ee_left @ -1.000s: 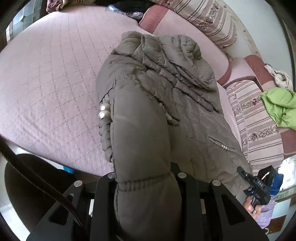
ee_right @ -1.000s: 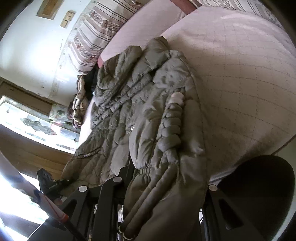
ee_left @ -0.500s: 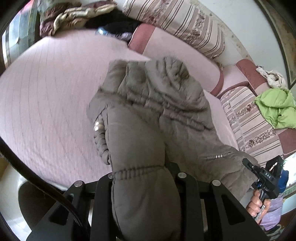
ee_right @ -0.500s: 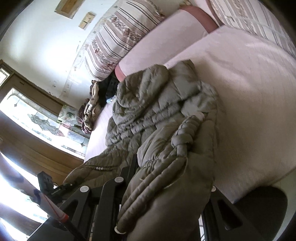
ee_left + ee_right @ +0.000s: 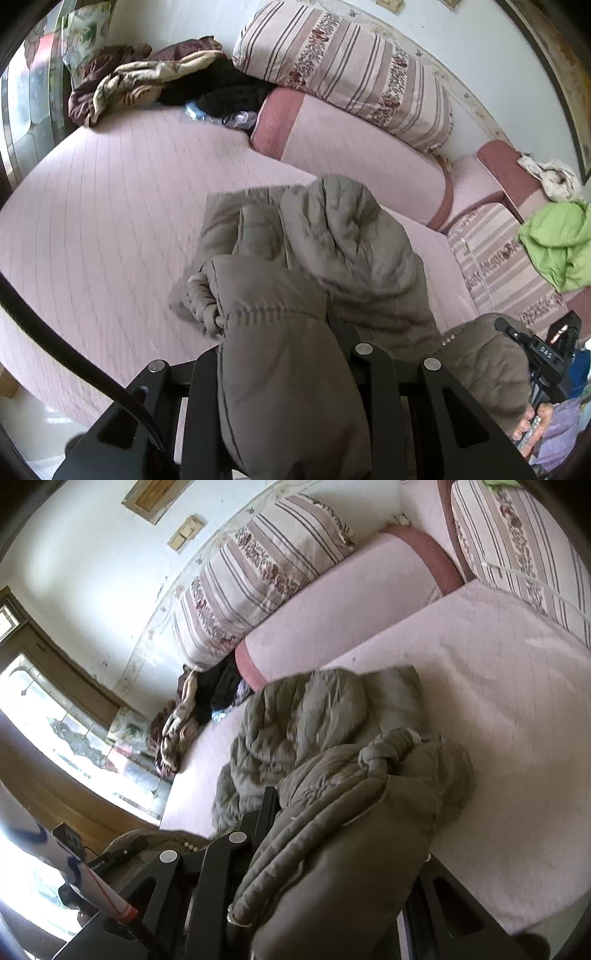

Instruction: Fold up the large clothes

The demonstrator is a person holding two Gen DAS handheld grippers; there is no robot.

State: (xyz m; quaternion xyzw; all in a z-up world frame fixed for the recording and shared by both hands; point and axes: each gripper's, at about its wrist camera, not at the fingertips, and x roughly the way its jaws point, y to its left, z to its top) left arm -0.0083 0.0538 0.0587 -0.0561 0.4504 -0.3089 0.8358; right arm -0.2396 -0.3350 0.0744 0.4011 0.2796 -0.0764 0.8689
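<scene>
Gripping puffy olive fabric, the left tool (image 5: 288, 369) is clenched on a cuffed end of the quilted coat (image 5: 351, 251), and the right tool (image 5: 332, 867) is likewise clamped on a thick bunched fold of it. From both tools the coat runs straight ahead and downward, its far end heaped on the pink bed (image 5: 92, 221); its long axis lies away from the person, so a fold would carry the held end forward over the heap. Neither hand looks nearer. Striped cushions (image 5: 351, 74) line the wall, with a green garment (image 5: 557, 243) on the right.
</scene>
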